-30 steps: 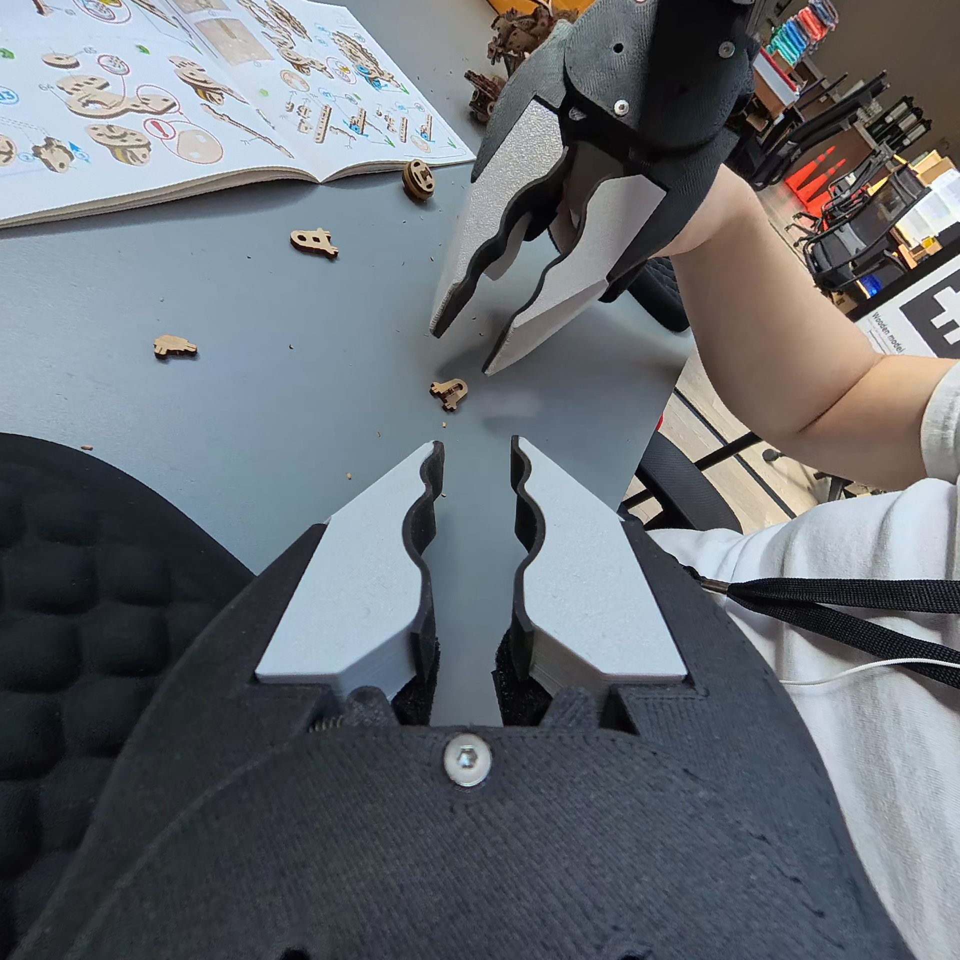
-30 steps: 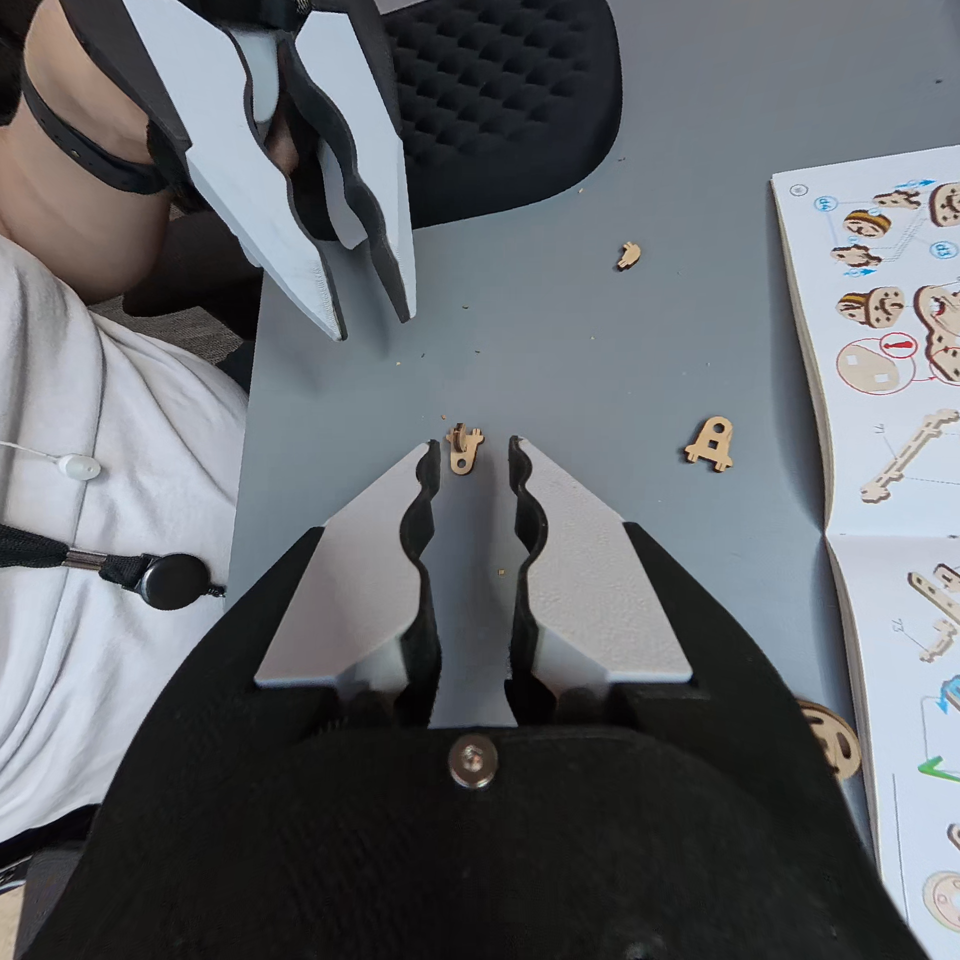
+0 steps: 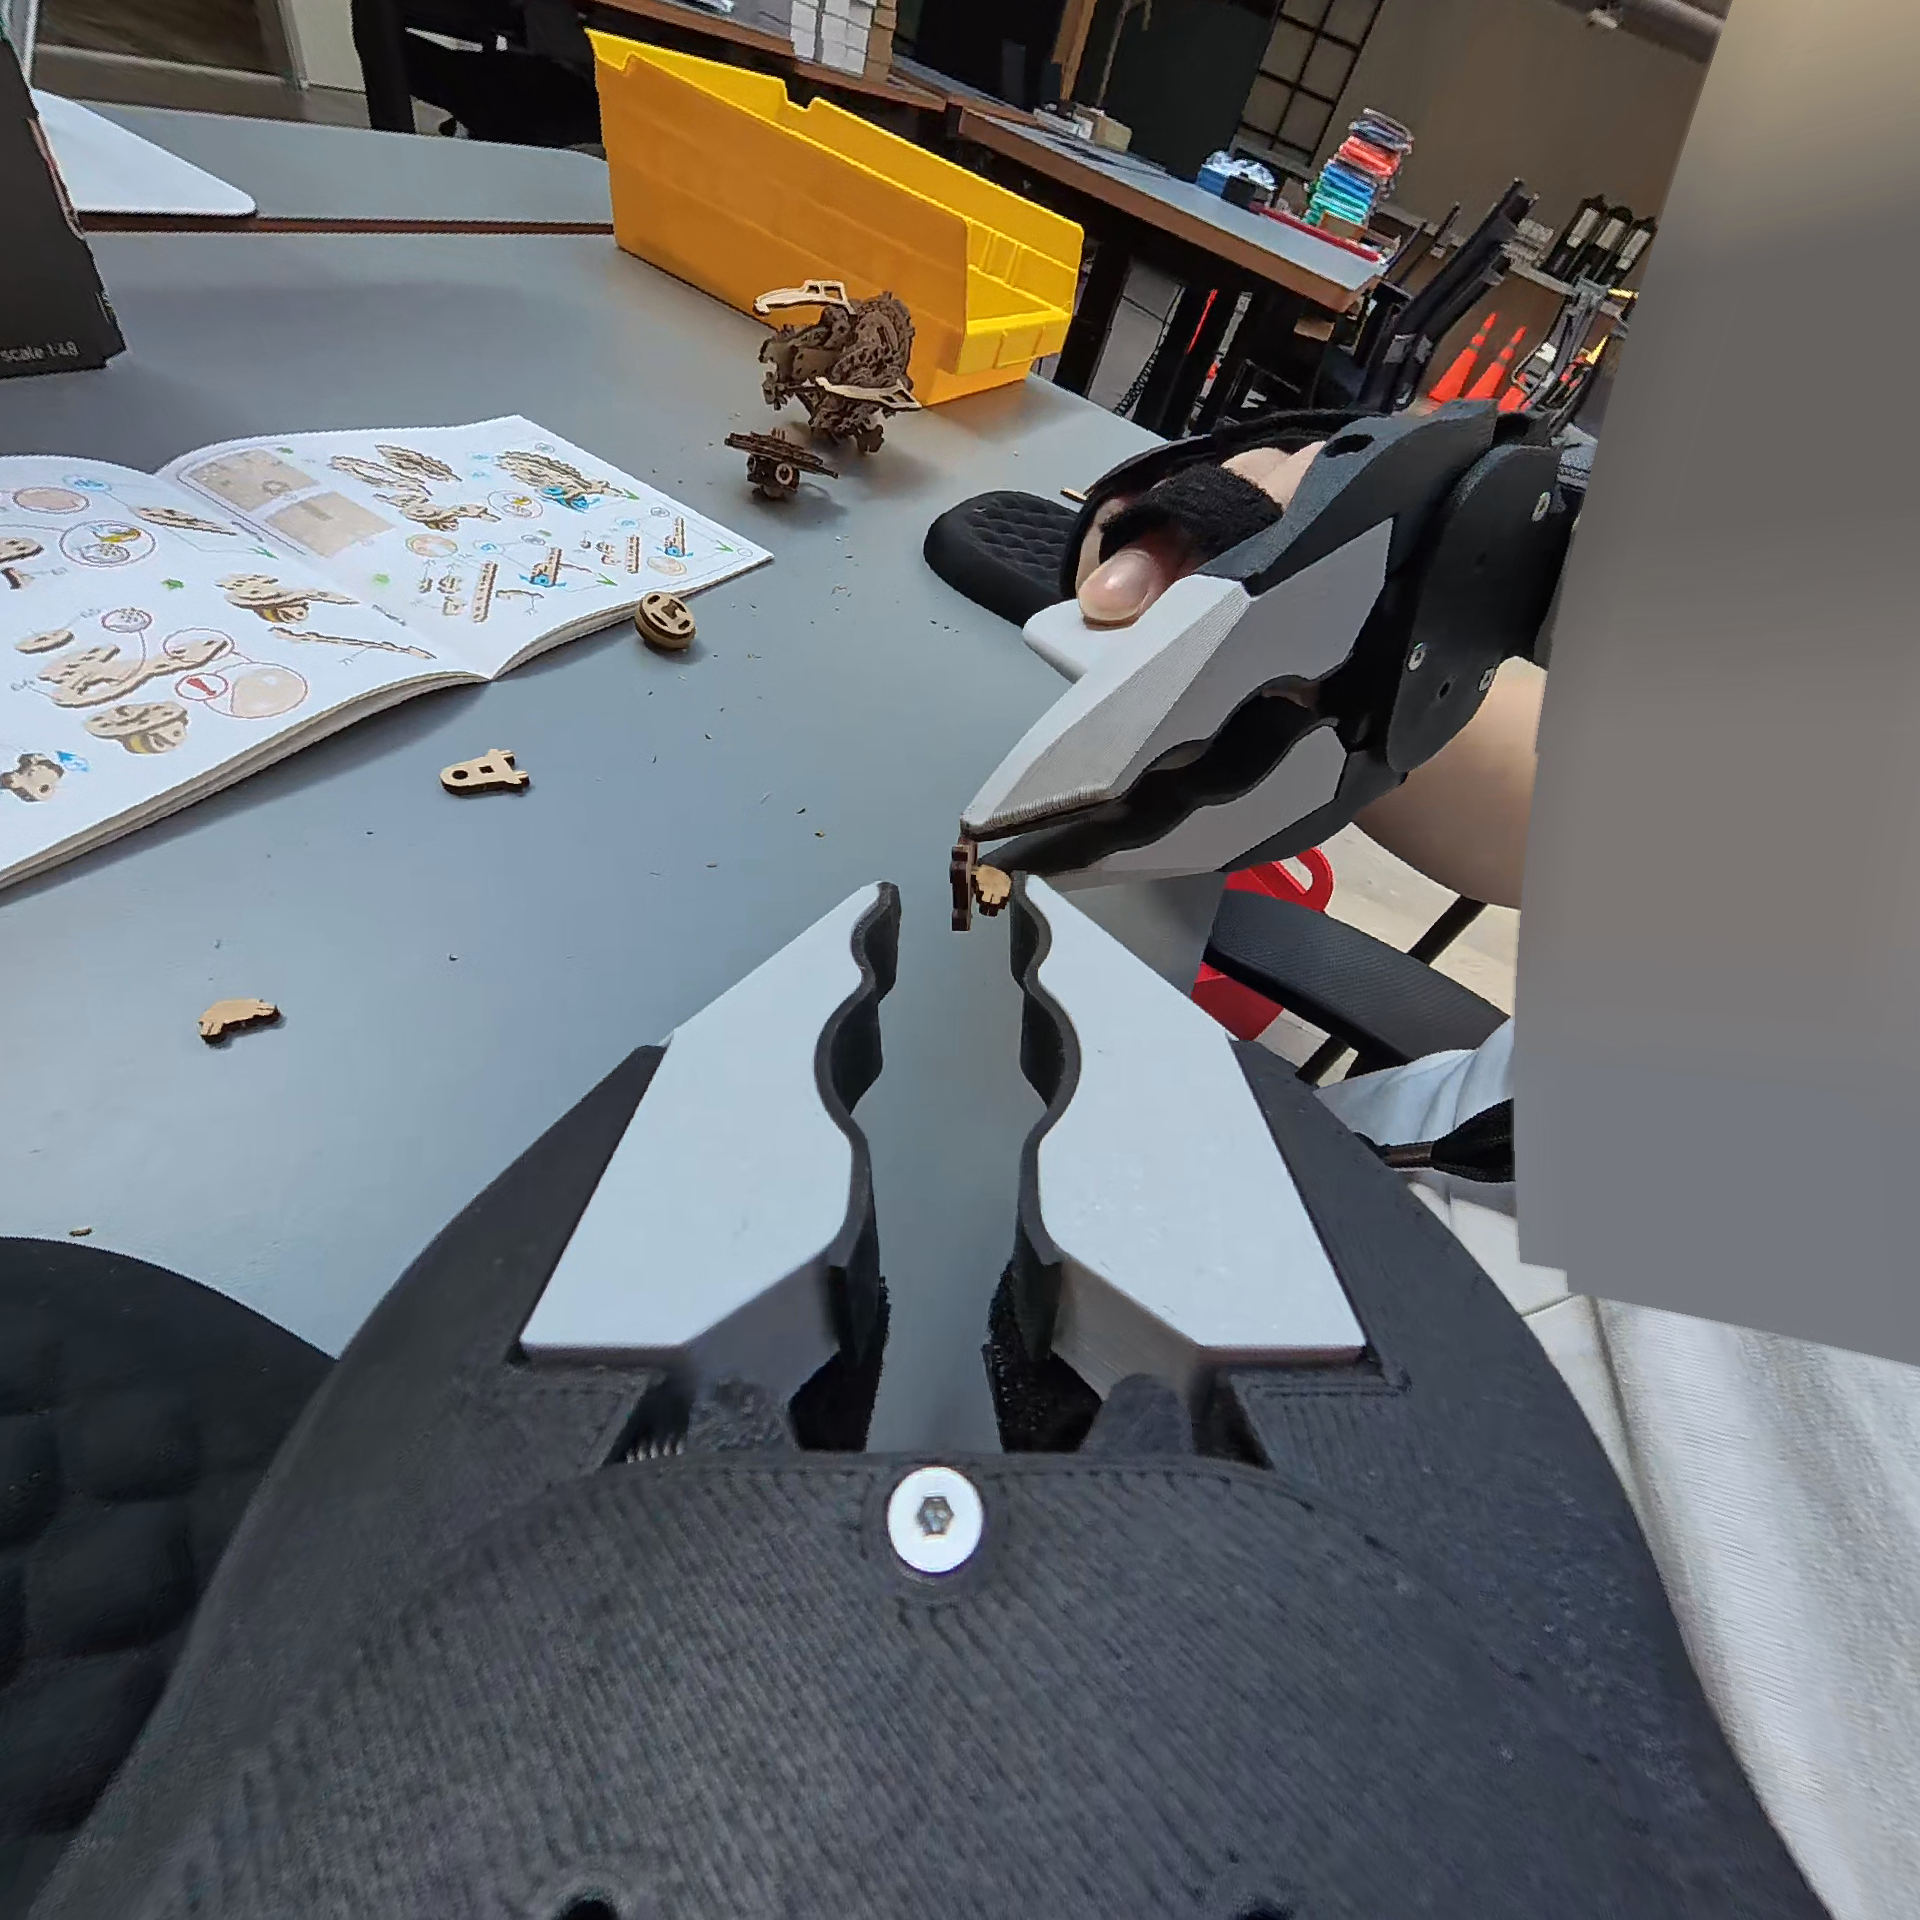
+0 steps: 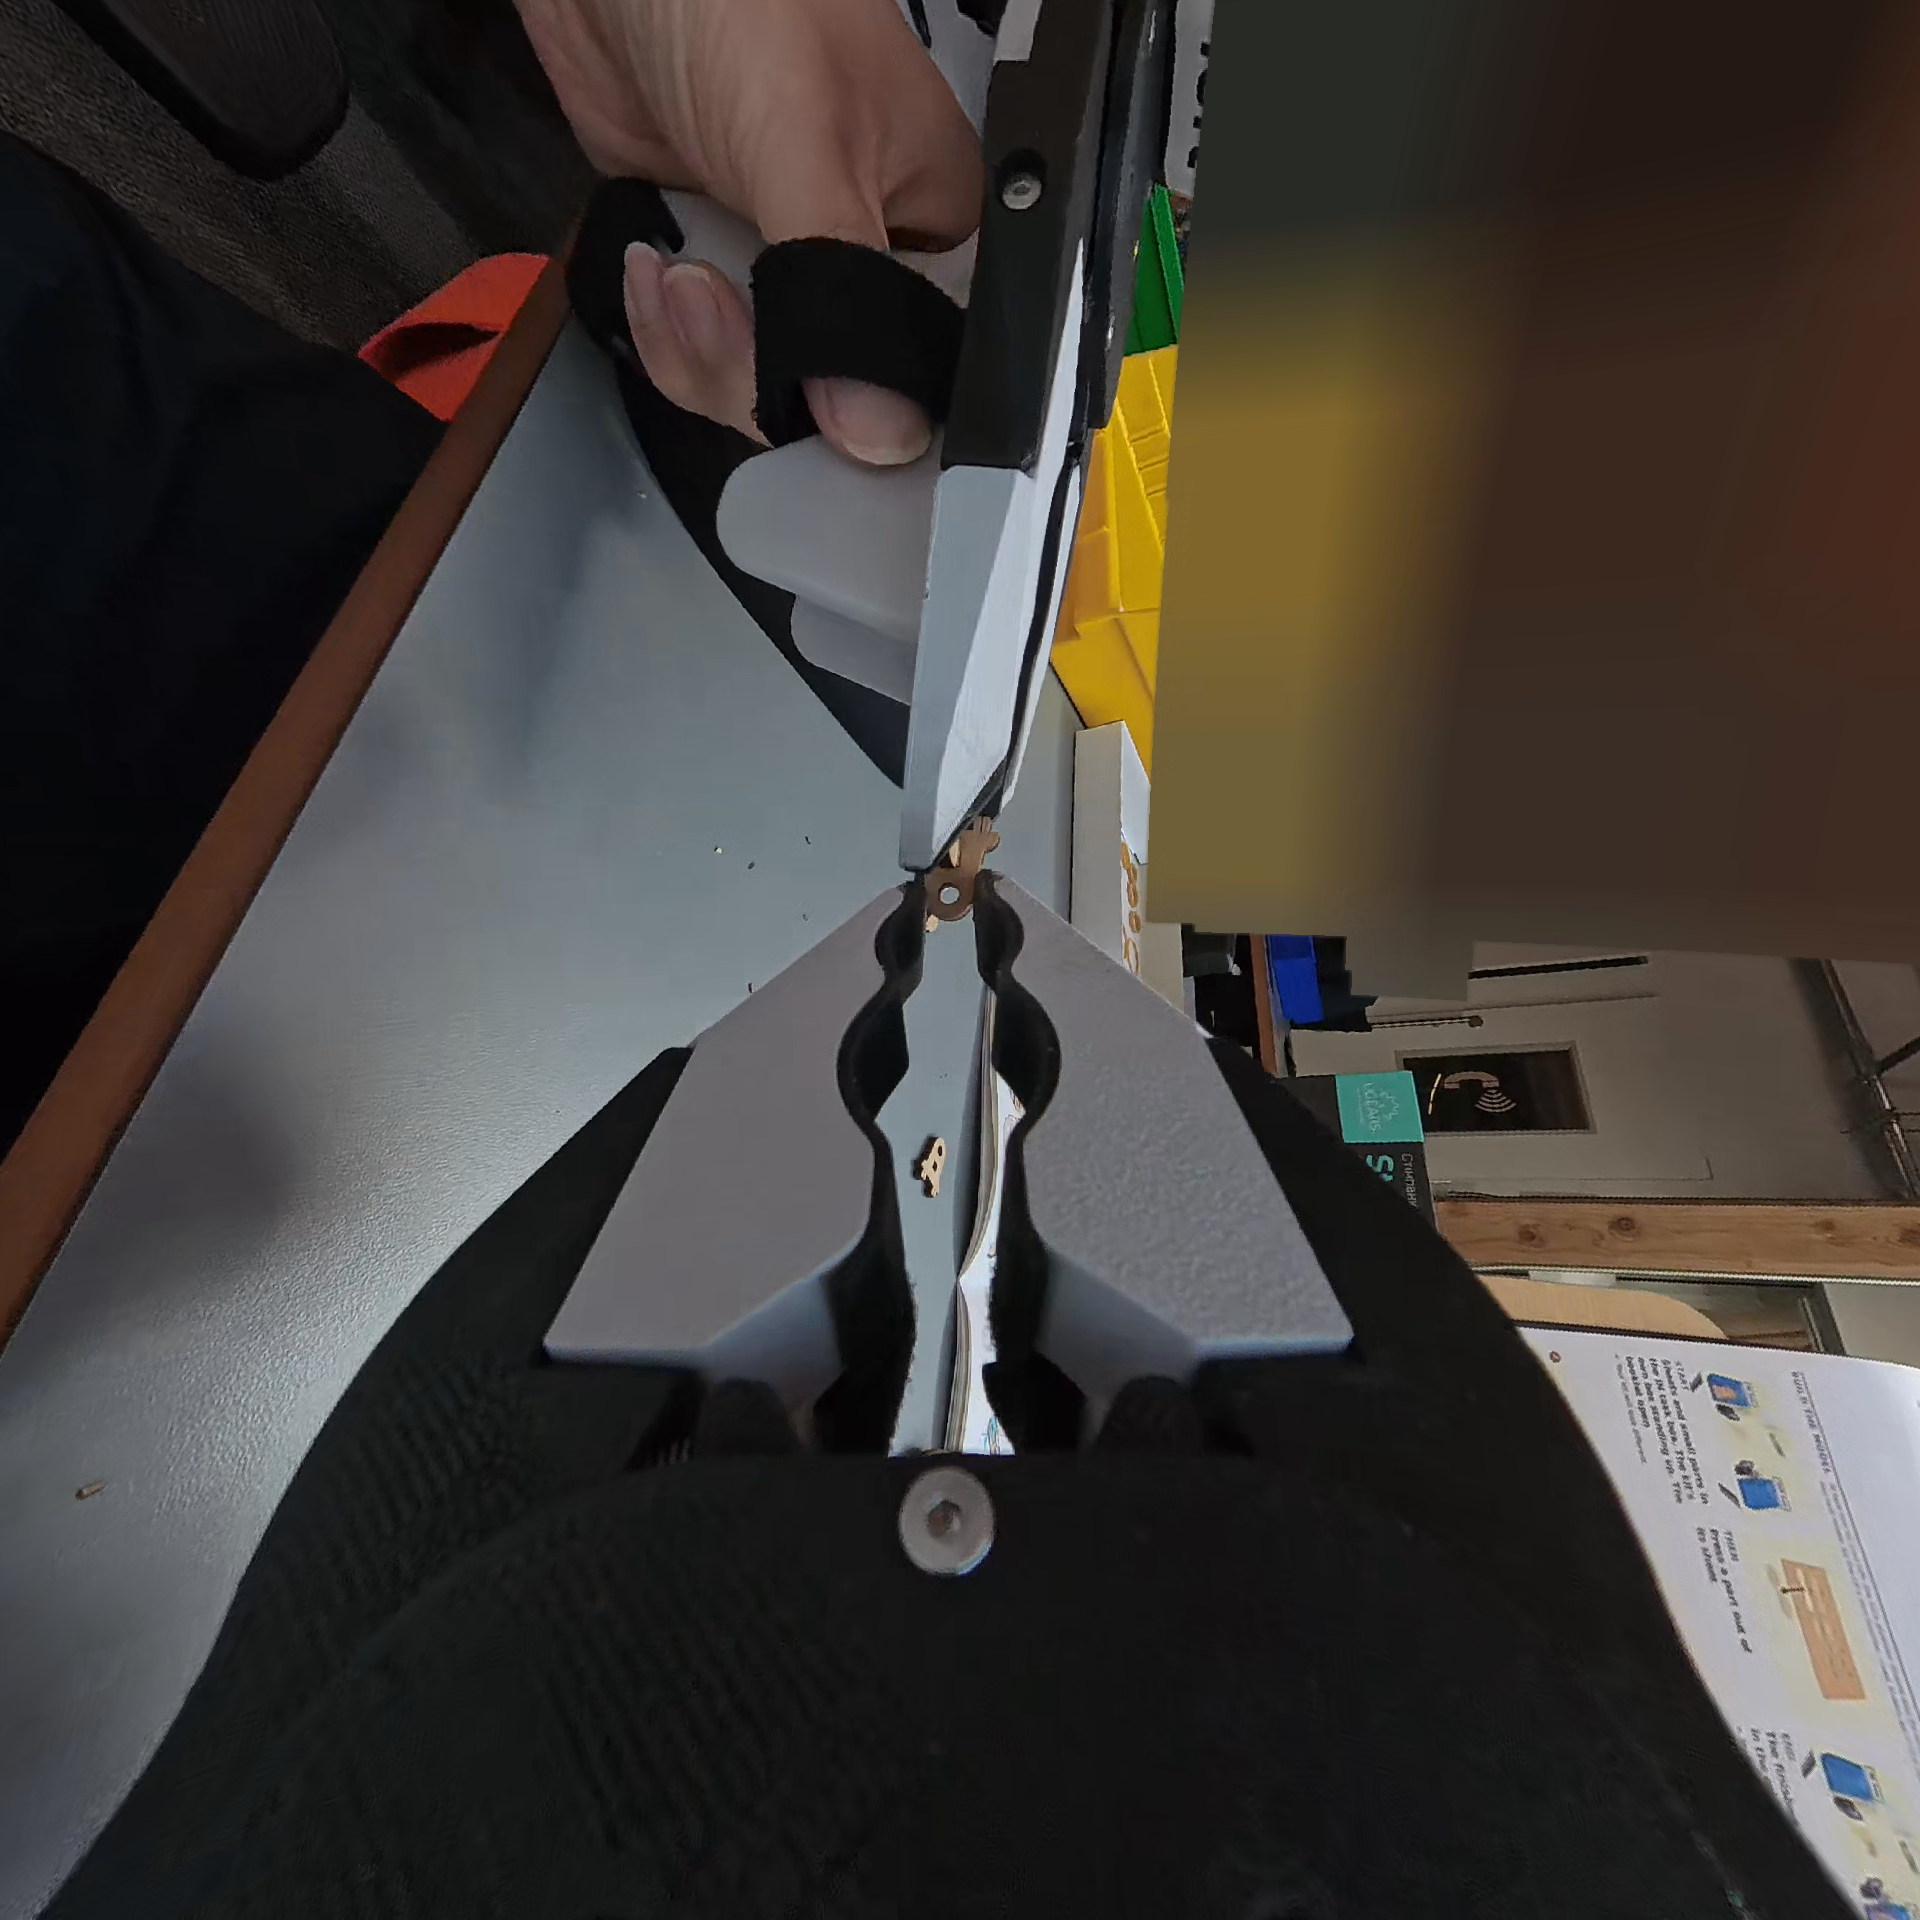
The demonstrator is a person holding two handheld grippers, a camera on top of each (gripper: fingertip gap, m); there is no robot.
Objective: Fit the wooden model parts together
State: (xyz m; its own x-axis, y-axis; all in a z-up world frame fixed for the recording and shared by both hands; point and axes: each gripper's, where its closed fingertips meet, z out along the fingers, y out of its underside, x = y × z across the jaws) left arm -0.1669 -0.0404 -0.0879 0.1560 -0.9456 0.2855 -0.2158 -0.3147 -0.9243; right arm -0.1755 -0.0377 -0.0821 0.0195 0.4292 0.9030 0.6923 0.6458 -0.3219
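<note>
A: Where is the small wooden part (image 3: 977, 883) sitting?

B: It is hanging in the air above the counter's (image 3: 623, 935) near edge, pinched by the right tongs (image 3: 982, 831), whose tips are gripping it tightly.

A: And the left tongs (image 3: 954, 904)?

B: They are standing parted, holding nothing, with the part just beside one fingertip. Other wooden pieces (image 3: 484, 774) are lying by the open booklet (image 3: 312, 582).
</note>
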